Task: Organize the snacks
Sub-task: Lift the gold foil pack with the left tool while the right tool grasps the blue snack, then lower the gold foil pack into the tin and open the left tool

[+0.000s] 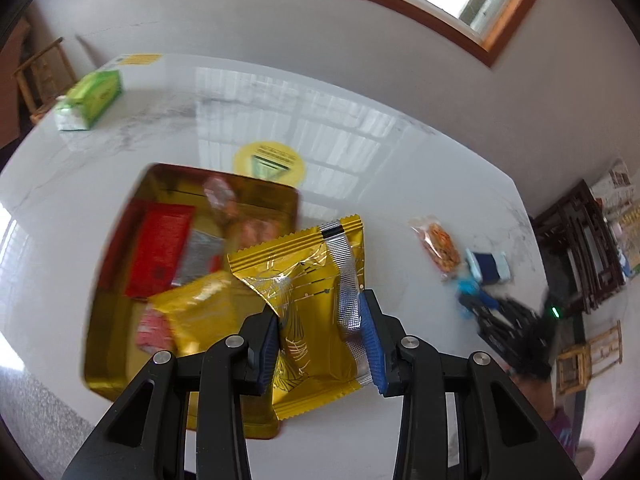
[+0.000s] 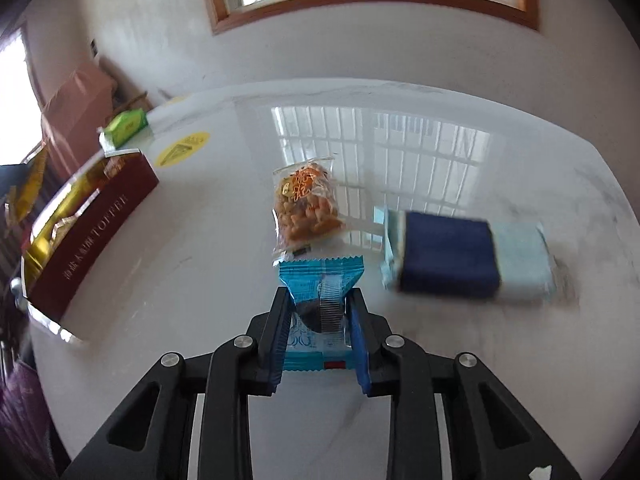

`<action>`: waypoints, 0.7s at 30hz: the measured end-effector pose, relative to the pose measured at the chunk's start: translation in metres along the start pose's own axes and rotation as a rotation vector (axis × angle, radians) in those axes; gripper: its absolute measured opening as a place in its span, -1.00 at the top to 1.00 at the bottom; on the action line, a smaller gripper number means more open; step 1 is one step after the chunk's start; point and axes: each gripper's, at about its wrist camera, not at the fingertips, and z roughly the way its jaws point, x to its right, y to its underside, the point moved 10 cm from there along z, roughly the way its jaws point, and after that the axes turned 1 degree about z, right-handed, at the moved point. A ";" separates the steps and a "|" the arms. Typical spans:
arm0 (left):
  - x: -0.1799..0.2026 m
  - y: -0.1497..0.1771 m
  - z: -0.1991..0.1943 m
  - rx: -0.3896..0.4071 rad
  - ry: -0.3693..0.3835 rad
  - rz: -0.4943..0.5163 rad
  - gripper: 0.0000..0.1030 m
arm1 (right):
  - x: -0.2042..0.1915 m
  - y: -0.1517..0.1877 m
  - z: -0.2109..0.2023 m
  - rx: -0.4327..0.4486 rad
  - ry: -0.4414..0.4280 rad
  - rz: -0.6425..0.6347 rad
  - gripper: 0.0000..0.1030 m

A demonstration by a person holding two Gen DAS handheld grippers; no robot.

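Clearly, the left gripper (image 1: pixel 322 316) has its fingers (image 1: pixel 370 332) pinched on a gold snack packet (image 1: pixel 308 280), gripped across its lower half so the crimped top stands free above the open gold-lined tin (image 1: pixel 116 320); that hold looks meant for carrying it over the tin and dropping it in flat. Inside the tin already lie a red packet (image 1: pixel 160 248), another gold pouch (image 1: pixel 200 312) and some paler wrapped pieces. The right gripper (image 2: pixel 320 312) has its fingers (image 2: pixel 358 332) narrowed onto a small blue packet (image 2: pixel 320 280) that sits low on the white tabletop (image 2: pixel 440 152), seized by its middle, probably for a lift toward the tin. Just beyond it lies a clear bag of orange snacks (image 2: pixel 306 208), and to its right a navy-and-pale-blue pack (image 2: pixel 460 258), both still loose and waiting. A green box (image 1: pixel 90 98) sits at the far edge, well apart.
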 end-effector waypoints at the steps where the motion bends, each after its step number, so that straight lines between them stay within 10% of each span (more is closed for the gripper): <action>1: -0.008 -0.002 -0.006 0.014 -0.016 -0.006 0.26 | 0.001 0.005 -0.009 0.018 0.007 0.028 0.51; 10: -0.065 -0.002 -0.019 0.021 -0.094 -0.029 0.26 | 0.056 0.050 -0.065 0.103 0.118 0.313 0.51; 21: -0.061 -0.011 0.045 -0.064 -0.093 0.020 0.26 | 0.058 0.053 -0.059 0.090 0.122 0.354 0.51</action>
